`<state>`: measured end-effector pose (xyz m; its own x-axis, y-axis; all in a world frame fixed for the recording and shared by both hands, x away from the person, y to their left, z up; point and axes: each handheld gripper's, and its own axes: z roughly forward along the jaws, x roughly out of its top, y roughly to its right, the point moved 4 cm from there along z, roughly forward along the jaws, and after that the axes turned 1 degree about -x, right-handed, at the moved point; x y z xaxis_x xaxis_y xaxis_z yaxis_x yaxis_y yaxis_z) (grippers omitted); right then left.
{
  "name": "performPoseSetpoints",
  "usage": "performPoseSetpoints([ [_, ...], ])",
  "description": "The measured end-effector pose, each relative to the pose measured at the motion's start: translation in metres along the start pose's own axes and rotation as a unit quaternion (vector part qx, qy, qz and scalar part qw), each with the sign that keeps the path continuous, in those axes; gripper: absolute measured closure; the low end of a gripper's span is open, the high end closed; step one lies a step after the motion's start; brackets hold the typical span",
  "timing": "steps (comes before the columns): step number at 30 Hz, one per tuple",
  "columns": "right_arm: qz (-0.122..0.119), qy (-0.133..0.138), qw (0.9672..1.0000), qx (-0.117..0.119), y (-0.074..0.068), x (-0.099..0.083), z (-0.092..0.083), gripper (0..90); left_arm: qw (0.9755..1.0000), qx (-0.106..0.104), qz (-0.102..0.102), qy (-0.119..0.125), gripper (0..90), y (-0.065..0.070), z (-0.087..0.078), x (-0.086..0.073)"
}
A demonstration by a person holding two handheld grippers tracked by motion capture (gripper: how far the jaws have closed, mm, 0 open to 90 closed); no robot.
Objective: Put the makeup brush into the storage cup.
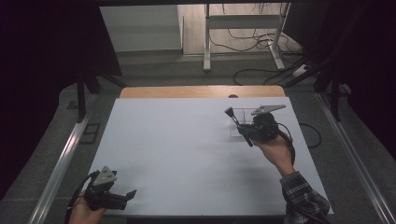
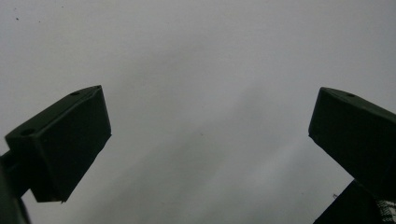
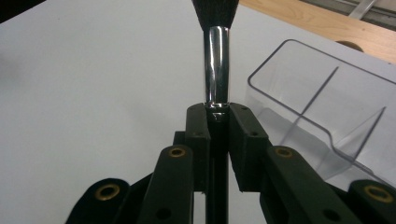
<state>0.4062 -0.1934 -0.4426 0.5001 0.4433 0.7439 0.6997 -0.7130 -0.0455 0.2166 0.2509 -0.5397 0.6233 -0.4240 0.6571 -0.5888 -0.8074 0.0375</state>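
Table (image 1: 187, 154) fills most of the high view, its white sheet bare around your work. Toward the upper right sits the clear divided organizer (image 3: 327, 107), just beside the brush. Your right gripper (image 1: 240, 128) is clenched on the makeup brush (image 3: 217, 60), handle pinched between the jaws, bristles pointing up and away. Keep that squeeze firm and line the handle up over one compartment before lowering, since the thin dividers could snag it. Your left gripper (image 1: 126, 196) rests released at the lower left, jaws wide apart.
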Motion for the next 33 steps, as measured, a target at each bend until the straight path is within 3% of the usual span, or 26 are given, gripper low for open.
performPoseSetpoints([
  [13,0.017,0.027,0.9992,-0.022,0.013,0.001,-0.011,78.4,1.0,-0.002,-0.003,0.003,0.0,0.0,0.0,0.0],
  [33,0.031,0.075,0.995,-0.058,0.03,0.002,-0.026,78.4,1.0,-0.002,-0.004,0.005,0.0,0.0,-0.001,0.0],
])
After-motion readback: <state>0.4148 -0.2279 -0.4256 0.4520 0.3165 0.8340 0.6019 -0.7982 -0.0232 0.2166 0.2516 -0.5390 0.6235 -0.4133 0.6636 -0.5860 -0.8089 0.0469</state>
